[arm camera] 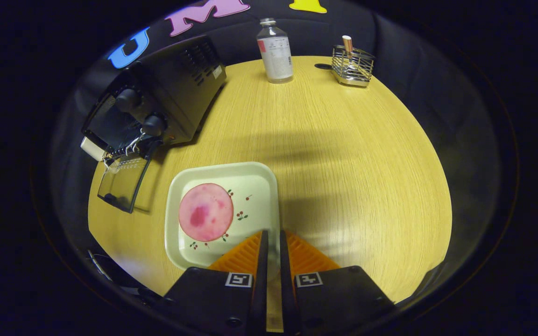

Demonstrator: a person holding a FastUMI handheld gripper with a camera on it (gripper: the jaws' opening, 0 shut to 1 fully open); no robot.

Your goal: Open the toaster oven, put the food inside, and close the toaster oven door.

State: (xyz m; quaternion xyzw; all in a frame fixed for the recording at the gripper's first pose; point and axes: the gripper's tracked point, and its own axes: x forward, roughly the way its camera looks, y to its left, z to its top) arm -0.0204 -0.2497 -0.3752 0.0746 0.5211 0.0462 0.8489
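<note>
My gripper is nearly closed on nothing, over the plate's near rim. The ham slice lies flat on it, left of the fingers. The oven door hangs open. The slice looks thin, floppy, slick; I'd pinch its edge.

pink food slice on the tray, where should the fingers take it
Probably by the rim nearest the fingers, coming in low from the gripper's side. The pink slice lies flat on the tray, so only a thin edge offers purchase. The fingers are nearly closed and must open first.
</note>
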